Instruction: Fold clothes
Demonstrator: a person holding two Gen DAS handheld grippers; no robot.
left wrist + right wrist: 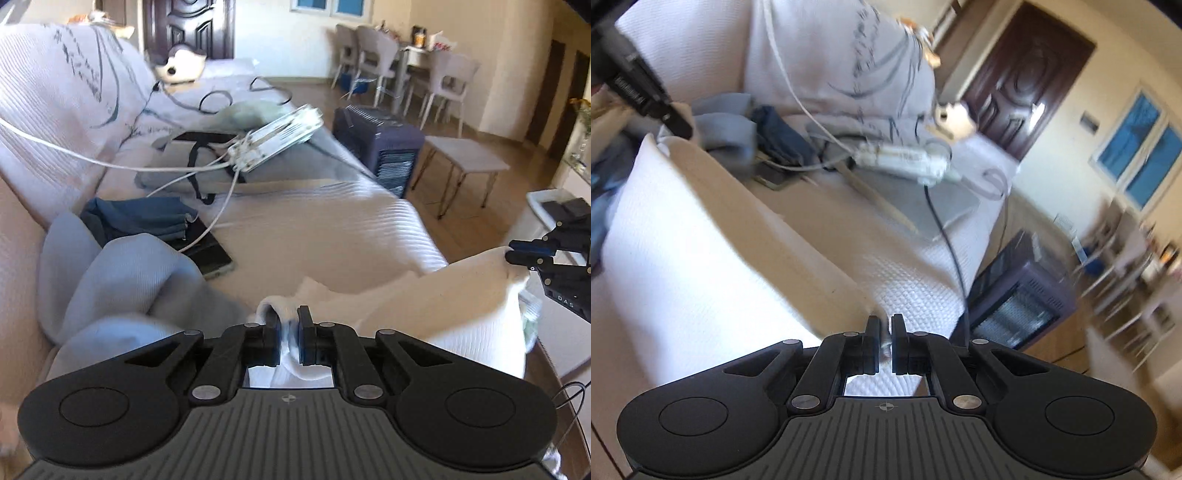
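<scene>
A white ribbed garment (424, 306) hangs stretched between both grippers above the sofa. My left gripper (288, 317) is shut on one bunched corner of it; white cloth shows between the pads. In the left wrist view my right gripper (511, 254) pinches the opposite corner at the far right. In the right wrist view the right gripper (885, 325) is shut on the white garment (687, 236), whose cloth runs up left to the left gripper (681, 129). A light blue garment (122, 280) and a dark blue one (144, 218) lie heaped on the sofa's left.
The sofa (314, 229) has a cream ribbed cover. On it lie a dark tablet (210, 254), a white power strip (277, 136) with white and black cables, and a grey pad. A dark heater (384, 147), a small stool (461, 155), and dining chairs stand on the wooden floor.
</scene>
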